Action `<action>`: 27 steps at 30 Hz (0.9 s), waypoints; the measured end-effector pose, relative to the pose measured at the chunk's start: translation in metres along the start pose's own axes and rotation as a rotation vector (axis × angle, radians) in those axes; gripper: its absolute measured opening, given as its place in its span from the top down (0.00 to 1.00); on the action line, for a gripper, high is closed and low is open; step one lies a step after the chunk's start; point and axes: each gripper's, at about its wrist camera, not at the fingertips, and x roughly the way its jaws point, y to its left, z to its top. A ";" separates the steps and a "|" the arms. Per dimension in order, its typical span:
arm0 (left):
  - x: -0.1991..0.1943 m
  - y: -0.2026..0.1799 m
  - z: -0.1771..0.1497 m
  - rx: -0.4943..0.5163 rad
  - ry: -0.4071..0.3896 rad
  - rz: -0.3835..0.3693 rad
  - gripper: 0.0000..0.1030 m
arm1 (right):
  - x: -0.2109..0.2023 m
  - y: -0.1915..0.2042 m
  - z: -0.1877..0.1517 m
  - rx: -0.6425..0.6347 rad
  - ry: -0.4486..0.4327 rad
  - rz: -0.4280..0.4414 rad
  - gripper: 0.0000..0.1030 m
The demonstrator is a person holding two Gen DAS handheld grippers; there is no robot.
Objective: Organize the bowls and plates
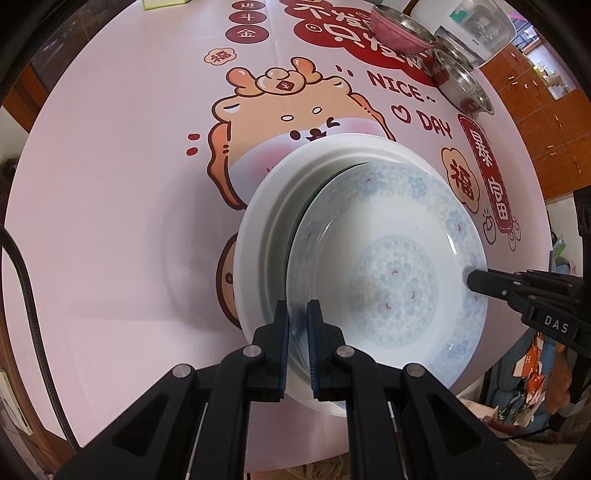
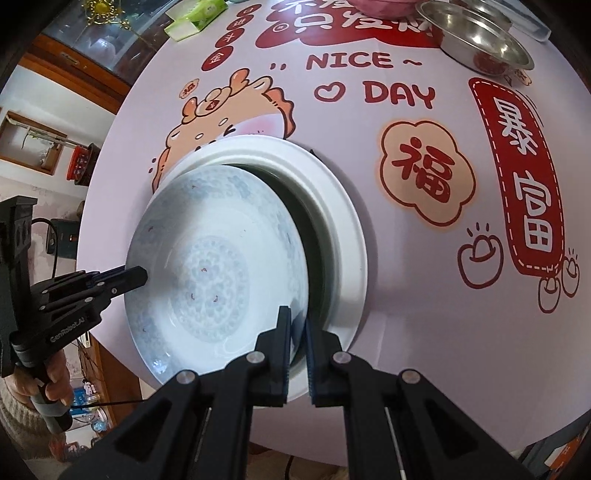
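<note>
In the left wrist view, the left gripper (image 1: 297, 308) is seen clamped narrowly on the near rim of a patterned plate (image 1: 391, 266), a shallow white dish with a faint pale-blue floral border, a blue medallion in its well and small red flecks. This plate is held over a plain white plate (image 1: 266, 206), which lies flat on the printed tablecloth (image 1: 110, 184); the patterned one is offset to the right, so that the white rim is exposed as a crescent at the left and far side, and whether the two touch cannot be told. The tip of the right gripper (image 1: 474, 281) is seen pinched on the plate's right rim. A pink bowl (image 1: 395, 26) and a steel bowl (image 1: 461, 83) are seen well apart at the far right of the table. In the right wrist view, the right gripper (image 2: 297, 314) is shown closed tight on the near right edge of the patterned plate (image 2: 218, 258), with a dark gap visible between it and the white plate (image 2: 332, 206) beneath. The left gripper (image 2: 142, 276) is seen gripping the opposite rim, its handle held in a hand (image 2: 44, 384). The steel bowl (image 2: 476, 40) is placed at the far edge of the tablecloth (image 2: 424, 295)
</note>
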 end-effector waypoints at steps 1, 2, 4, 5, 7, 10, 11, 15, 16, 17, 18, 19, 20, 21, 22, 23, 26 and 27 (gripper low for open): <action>0.000 0.000 0.001 0.003 -0.001 -0.001 0.93 | 0.001 0.000 0.000 0.000 -0.004 -0.006 0.94; 0.000 0.000 0.001 0.007 -0.002 0.001 0.93 | 0.002 0.000 0.001 0.002 -0.005 -0.007 0.94; 0.000 -0.002 0.004 0.014 -0.003 0.011 0.93 | 0.002 -0.001 0.002 0.006 -0.003 -0.008 0.94; 0.000 -0.003 0.004 0.017 -0.002 0.013 0.93 | 0.002 0.000 0.002 0.007 -0.002 -0.011 0.93; 0.000 -0.004 0.006 0.026 0.001 0.019 0.93 | 0.002 0.000 0.002 0.002 -0.001 -0.022 0.93; 0.001 -0.007 0.007 0.040 0.007 0.026 0.93 | 0.000 0.006 0.001 -0.025 -0.007 -0.063 0.93; 0.001 -0.008 0.007 0.046 0.009 0.028 0.93 | 0.000 0.007 0.001 -0.031 -0.008 -0.073 0.92; -0.003 -0.011 0.008 0.063 0.007 0.031 0.88 | 0.000 0.015 -0.001 -0.072 -0.023 -0.141 0.90; -0.004 -0.012 0.009 0.066 0.002 0.034 0.85 | -0.002 0.018 -0.002 -0.088 -0.035 -0.161 0.90; -0.007 -0.012 0.010 0.070 -0.007 0.035 0.83 | -0.003 0.021 -0.002 -0.099 -0.044 -0.173 0.89; -0.010 -0.013 0.012 0.072 -0.017 0.040 0.76 | -0.005 0.023 -0.002 -0.106 -0.052 -0.180 0.88; -0.012 -0.013 0.013 0.073 -0.024 0.045 0.72 | -0.006 0.024 -0.002 -0.111 -0.058 -0.184 0.87; -0.014 -0.013 0.014 0.074 -0.031 0.050 0.71 | -0.008 0.024 -0.001 -0.113 -0.062 -0.186 0.85; -0.018 -0.012 0.015 0.076 -0.039 0.055 0.68 | -0.009 0.025 -0.001 -0.116 -0.069 -0.189 0.83; -0.019 -0.012 0.016 0.076 -0.042 0.055 0.65 | -0.012 0.025 -0.002 -0.119 -0.076 -0.190 0.82; -0.023 -0.011 0.017 0.074 -0.050 0.055 0.63 | -0.015 0.026 -0.002 -0.121 -0.084 -0.191 0.80; -0.034 -0.011 0.020 0.069 -0.077 0.056 0.52 | -0.023 0.027 -0.003 -0.125 -0.100 -0.190 0.79; -0.037 -0.012 0.021 0.069 -0.085 0.058 0.50 | -0.024 0.028 -0.003 -0.125 -0.104 -0.190 0.79</action>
